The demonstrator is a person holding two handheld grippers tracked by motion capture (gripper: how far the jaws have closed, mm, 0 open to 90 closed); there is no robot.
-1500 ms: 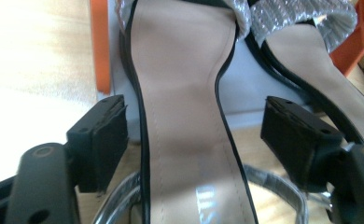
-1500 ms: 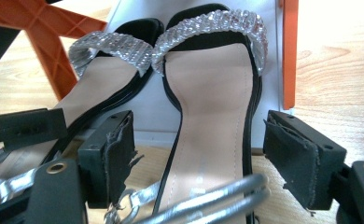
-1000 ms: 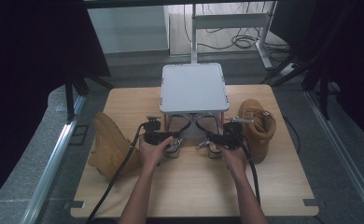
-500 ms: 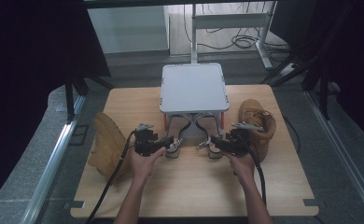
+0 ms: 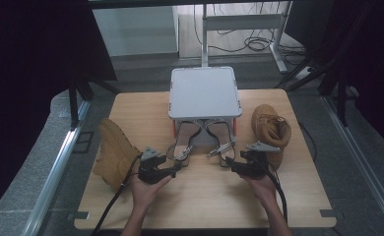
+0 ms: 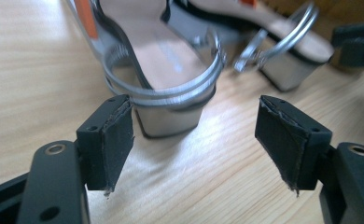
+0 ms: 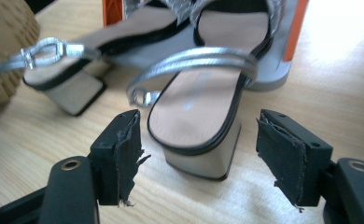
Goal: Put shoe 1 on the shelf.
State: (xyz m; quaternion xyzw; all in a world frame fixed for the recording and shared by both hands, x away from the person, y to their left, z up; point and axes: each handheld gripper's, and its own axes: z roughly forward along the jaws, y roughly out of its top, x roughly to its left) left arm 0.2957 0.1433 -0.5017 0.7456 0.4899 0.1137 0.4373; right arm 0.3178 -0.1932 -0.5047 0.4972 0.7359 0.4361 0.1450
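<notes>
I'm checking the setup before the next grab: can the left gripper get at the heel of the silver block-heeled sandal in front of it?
Probably yes: the left gripper is open, and the silver block-heeled sandal has its heel facing the gap, with bare table between.

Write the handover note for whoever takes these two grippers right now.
Left gripper: open, empty, jaws facing the heel of the left sandal, not touching.
Right gripper: open, empty, facing the heel of the right sandal, not touching.
Both silver sandals have toes under the white rack, heels toward the person. A tan boot stands right of the rack, another boot lies left.
Done: grippers lined up.
Left: probably close on the heels and move the sandals.
</notes>
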